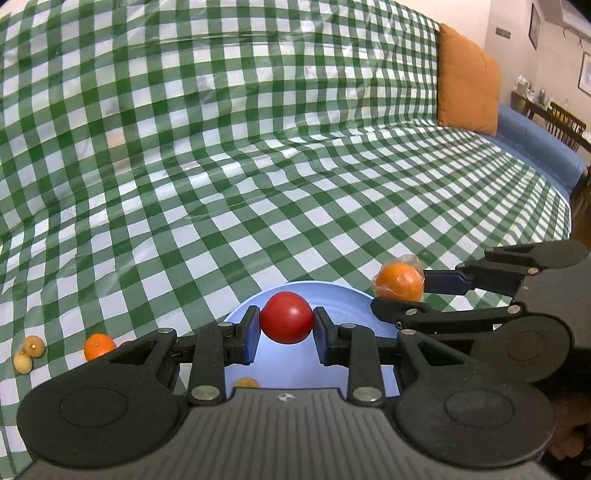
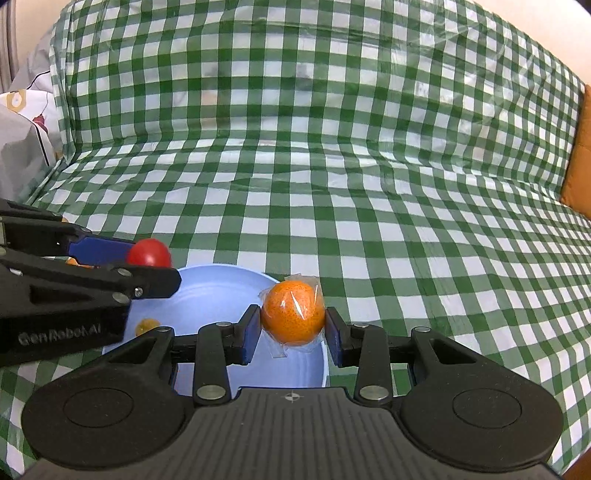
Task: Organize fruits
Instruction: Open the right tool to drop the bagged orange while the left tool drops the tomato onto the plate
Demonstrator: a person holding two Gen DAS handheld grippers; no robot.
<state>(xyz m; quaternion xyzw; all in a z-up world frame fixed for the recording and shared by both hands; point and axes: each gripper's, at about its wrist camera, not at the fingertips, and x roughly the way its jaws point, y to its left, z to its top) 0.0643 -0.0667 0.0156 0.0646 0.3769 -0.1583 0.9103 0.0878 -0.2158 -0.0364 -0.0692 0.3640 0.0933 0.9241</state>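
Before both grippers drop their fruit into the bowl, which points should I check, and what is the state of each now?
1. Left gripper holds the tomato: ok.
2. Right gripper holds the wrapped orange: ok.
3. Tomato over the bowl: ok.
4. Orange over the bowl: ok in the right wrist view, near the rim.
5. Room in the bowl: ok, only one small fruit shows inside.
6. Grippers clear of each other: cannot tell, they are close.

Green-checked cloth (image 1: 295, 147) drapes a sofa — orange cushion (image 1: 467, 79), pale walls (image 1: 509, 22).
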